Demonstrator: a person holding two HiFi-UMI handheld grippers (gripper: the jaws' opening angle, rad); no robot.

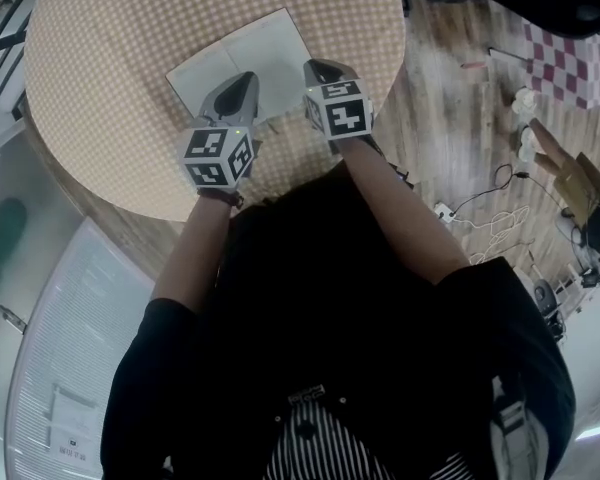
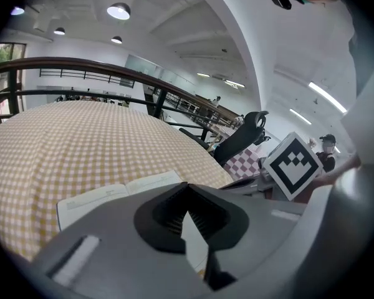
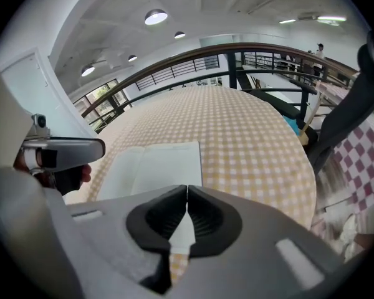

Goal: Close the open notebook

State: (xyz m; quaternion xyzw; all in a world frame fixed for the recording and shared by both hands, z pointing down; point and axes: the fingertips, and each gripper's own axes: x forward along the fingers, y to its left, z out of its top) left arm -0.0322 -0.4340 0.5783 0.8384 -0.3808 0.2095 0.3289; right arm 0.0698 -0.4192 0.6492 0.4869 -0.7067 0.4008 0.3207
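An open notebook with white pages lies flat on the round table, which has a yellow checkered cloth. Both grippers hover over the notebook's near edge. My left gripper is above the near middle of the pages and its jaws meet at the tips with nothing in them. My right gripper is at the notebook's right edge, also shut and empty. In the left gripper view the notebook lies just beyond the left gripper. In the right gripper view the notebook lies ahead of the right gripper.
The table's edge curves close to my body. On the wooden floor to the right lie cables, a checkered mat and another person's hand. A black office chair and a railing stand beyond the table.
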